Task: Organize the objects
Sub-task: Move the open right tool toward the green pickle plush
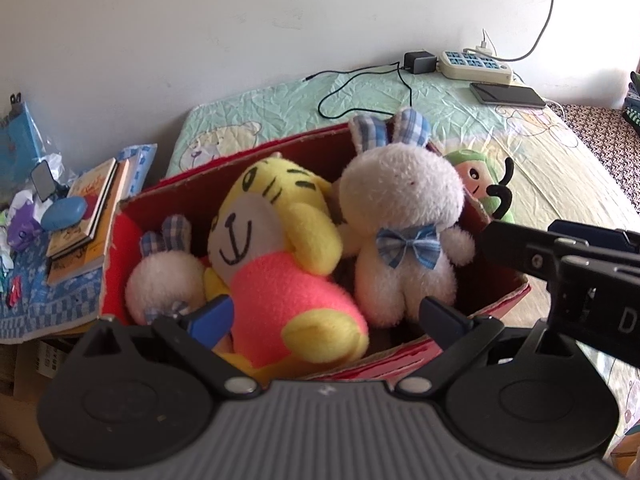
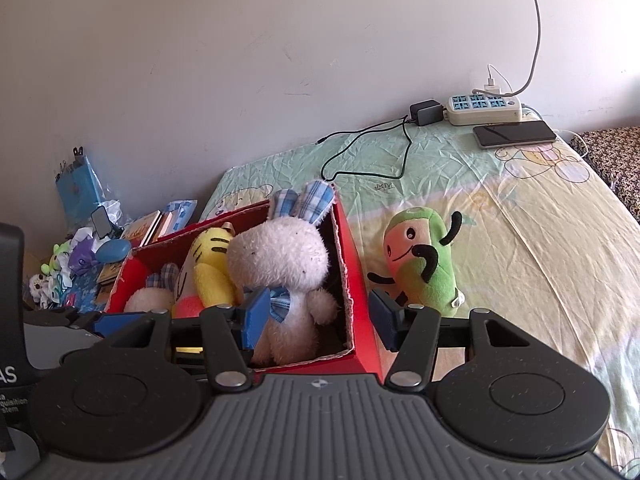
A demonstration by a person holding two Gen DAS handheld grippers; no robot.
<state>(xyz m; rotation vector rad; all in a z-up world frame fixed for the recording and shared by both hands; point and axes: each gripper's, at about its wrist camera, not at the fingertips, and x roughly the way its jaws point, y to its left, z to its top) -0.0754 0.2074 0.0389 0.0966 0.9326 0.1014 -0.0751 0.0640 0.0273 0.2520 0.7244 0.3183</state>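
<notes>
Mid-way through tidying soft toys into the red box [image 2: 362, 280], by the look of it: three already inside, one green plush [image 2: 424, 260] lying out on the bed sheet [image 2: 520, 248], just beside the box's right wall. Left hand-held gripper [image 1: 326, 314] spread wide above the near rim of the box, nothing between its fingers. Right hand-held gripper [image 2: 320, 318] likewise wide open and empty, straddling the box's right wall, one blue pad in front of the big white rabbit [image 2: 280, 268], the other close to the green plush. Inside the box: big white rabbit with checked ears and blue bow upright at the right end, yellow tiger [image 1: 276, 240] in pink reclining across the middle, small white rabbit [image 1: 166, 280] tucked at the left. Probably next: swing the right hand-held gripper over to the green plush, close on its body, lift over the wall and find room, which looks scarce.
</notes>
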